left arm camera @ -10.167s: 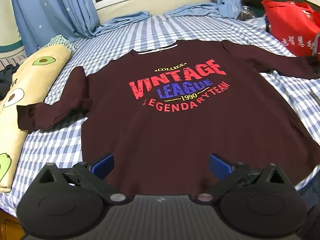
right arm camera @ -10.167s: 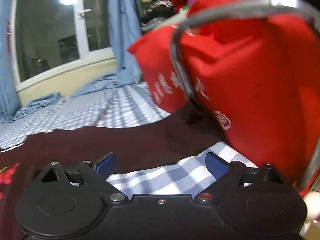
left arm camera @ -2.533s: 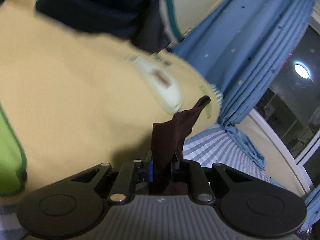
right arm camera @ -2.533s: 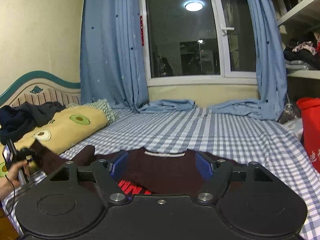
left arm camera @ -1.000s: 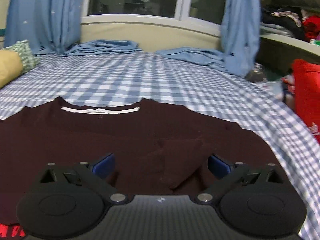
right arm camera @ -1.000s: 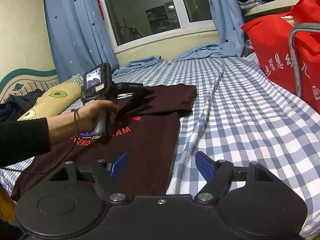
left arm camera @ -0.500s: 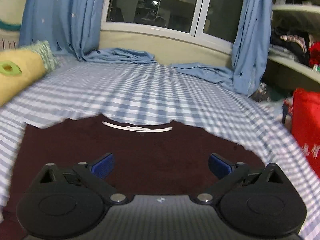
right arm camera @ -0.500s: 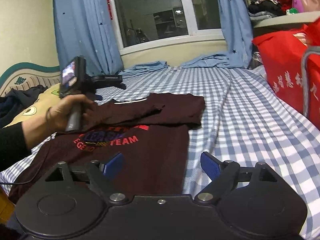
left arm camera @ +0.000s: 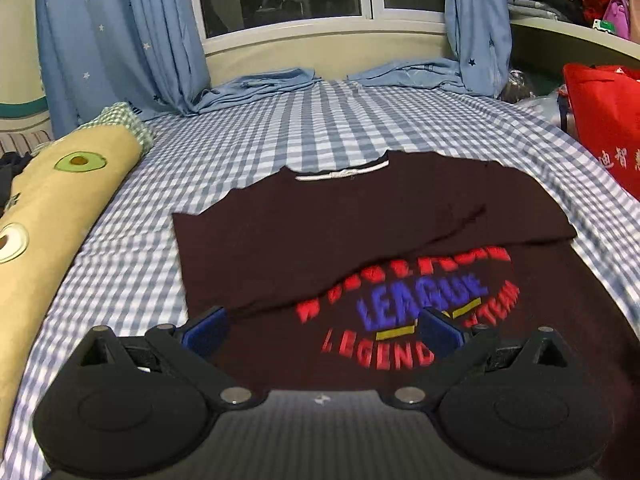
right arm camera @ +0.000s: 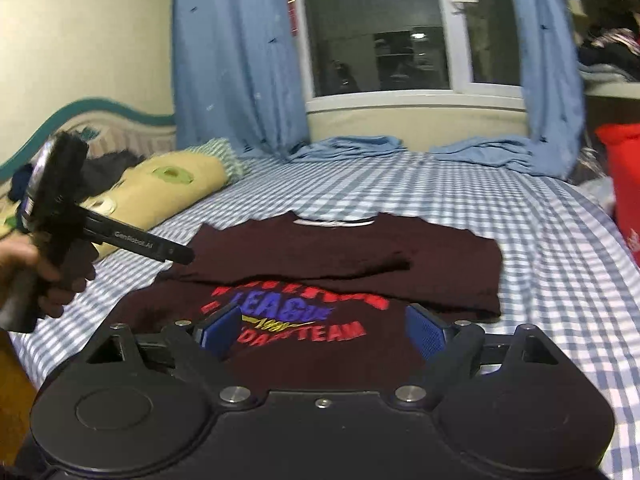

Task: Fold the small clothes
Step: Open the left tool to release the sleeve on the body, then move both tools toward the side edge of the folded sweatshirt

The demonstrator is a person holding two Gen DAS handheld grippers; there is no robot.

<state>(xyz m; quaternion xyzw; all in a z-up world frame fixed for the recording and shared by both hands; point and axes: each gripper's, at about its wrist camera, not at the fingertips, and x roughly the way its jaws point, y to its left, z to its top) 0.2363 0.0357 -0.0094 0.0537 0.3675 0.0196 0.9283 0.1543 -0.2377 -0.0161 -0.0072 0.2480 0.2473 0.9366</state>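
Note:
A dark maroon sweatshirt (left arm camera: 360, 224) with a red and blue print lies flat on the blue checked bed (left arm camera: 320, 128), collar towards the window. Both sleeves are folded across its chest and cover the top of the print. In the left wrist view my left gripper (left arm camera: 322, 336) hovers open over the shirt's lower left part, with nothing between its blue pads (left arm camera: 204, 334). The right wrist view shows the sweatshirt (right arm camera: 340, 256) from its hem. My right gripper (right arm camera: 323, 332) stands wide open above the print, empty. A hand holds the left gripper (right arm camera: 180, 254) off the shirt's left edge.
A long yellow avocado-print pillow (left arm camera: 52, 216) lies along the bed's left side, with dark clothes (right arm camera: 112, 168) by the headboard. A red bag (left arm camera: 608, 132) stands at the right edge. Blue curtain ends (left arm camera: 260, 84) rest on the bed under the window.
The left gripper has let go of the sleeve, now folded across the chest, and has drawn back and up to the shirt's left. The right gripper swung towards the hem and opened wider.

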